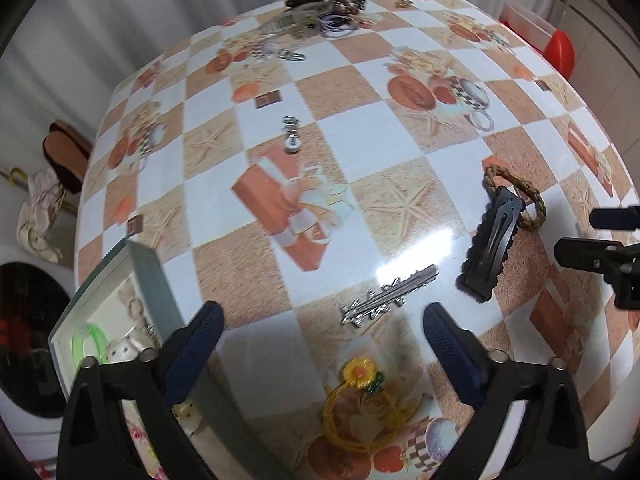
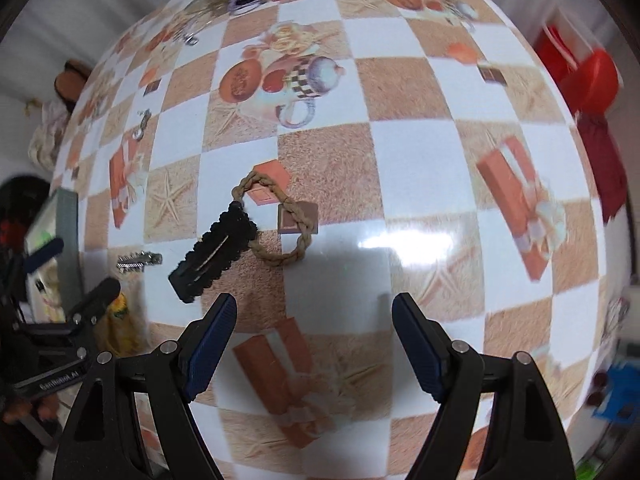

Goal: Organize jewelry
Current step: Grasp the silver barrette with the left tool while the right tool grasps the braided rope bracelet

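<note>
The counter (image 1: 400, 128) carries a checked cloth with the jewelry spread over it. At its left edge we see an open tray (image 1: 148, 268) that already holds a few pieces, including a green ring; this appears to be the destination. A heap of unsorted jewelry (image 1: 320, 12) lies at the far edge, well apart from both tools.

Nearer, a black snap clip (image 2: 214, 254) lies flat with one end touching a braided loop (image 2: 276, 220). A silver bar clip (image 1: 388, 294) lies just ahead of the left gripper (image 1: 320, 336), and a yellow flower tie (image 1: 360, 396) sits between its fingers, closer to the camera.

The left fingers stand spread wide and hold nothing. The right gripper (image 2: 314, 340) is likewise spread and empty, above bare cloth just short of the black clip.

We judge the next pick to be the silver clip. We approach low, straddle its narrow width, close across the bar, and avoid dragging it on the slick cloth.
</note>
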Demonstrator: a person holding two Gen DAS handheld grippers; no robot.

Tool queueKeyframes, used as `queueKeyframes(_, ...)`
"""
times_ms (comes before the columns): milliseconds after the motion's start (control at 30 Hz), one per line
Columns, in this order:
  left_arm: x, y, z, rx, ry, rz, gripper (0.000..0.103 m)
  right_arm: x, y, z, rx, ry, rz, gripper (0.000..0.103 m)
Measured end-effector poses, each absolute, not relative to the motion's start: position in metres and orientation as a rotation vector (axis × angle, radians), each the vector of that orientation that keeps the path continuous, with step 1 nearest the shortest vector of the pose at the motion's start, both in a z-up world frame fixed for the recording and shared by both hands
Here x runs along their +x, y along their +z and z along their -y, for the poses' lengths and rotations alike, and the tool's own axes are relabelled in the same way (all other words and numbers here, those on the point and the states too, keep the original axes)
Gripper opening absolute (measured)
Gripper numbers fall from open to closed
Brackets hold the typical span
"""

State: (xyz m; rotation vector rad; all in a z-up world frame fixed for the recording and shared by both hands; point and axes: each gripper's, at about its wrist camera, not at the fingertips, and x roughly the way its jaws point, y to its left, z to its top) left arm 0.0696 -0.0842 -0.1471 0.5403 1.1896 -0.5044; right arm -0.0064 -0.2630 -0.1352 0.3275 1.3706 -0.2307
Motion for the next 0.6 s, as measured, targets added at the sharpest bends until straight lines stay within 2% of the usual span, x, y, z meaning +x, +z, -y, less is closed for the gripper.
queueKeyframes(133, 0.070, -0.159, 0.091, 0.571, -0.521, -1.206, 0.094, 0.001, -0.139, 0.256, 0.219, -0.193, -1.372, 0.081)
queueKeyframes(200, 0.070, -0.164, 0.094, 0.586, -0.523, -1.214, 0.082, 0.007, -0.142, 0.252, 0.155, -0.180, -1.370, 0.079)
queueKeyframes(333, 0.072, -0.169, 0.098, 0.569, -0.538, -1.225, 0.082, 0.020, -0.149, 0.246, 0.070, -0.164, -1.365, 0.074)
queueKeyframes(600, 0.083, -0.171, 0.107, 0.510, -0.545, -1.239, 0.079, 0.044, -0.150, 0.241, 0.004, -0.140, -1.318, 0.073)
